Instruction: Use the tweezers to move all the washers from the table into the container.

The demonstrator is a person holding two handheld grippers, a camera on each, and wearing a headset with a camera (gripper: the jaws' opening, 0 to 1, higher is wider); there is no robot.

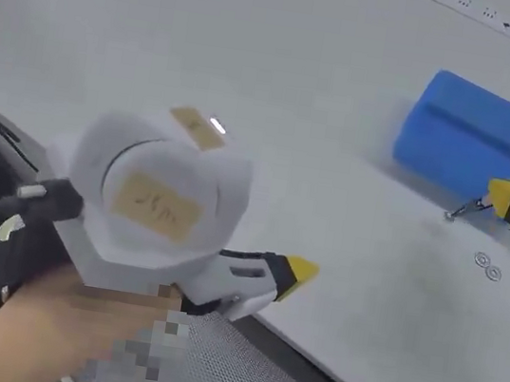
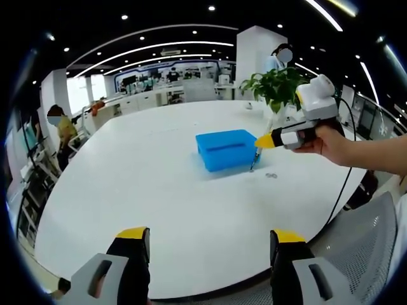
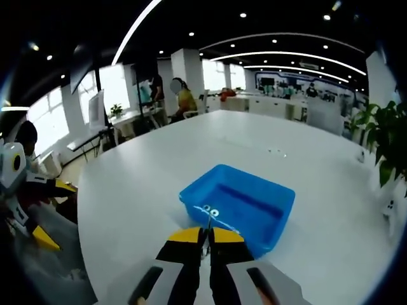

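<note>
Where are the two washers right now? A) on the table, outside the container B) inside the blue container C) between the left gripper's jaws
A: in the head view both washers lie on the table, apart from the blue container, and the left gripper stands open with nothing between its jaws.

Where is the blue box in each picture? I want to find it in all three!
Head view: the blue container is at the upper right, on the white table.
Left gripper view: the container sits near the middle, slightly right.
Right gripper view: the container is low in the middle, just past the jaws.
Shared landmark: the right gripper, holding the tweezers, is beside the container in every view.
</note>
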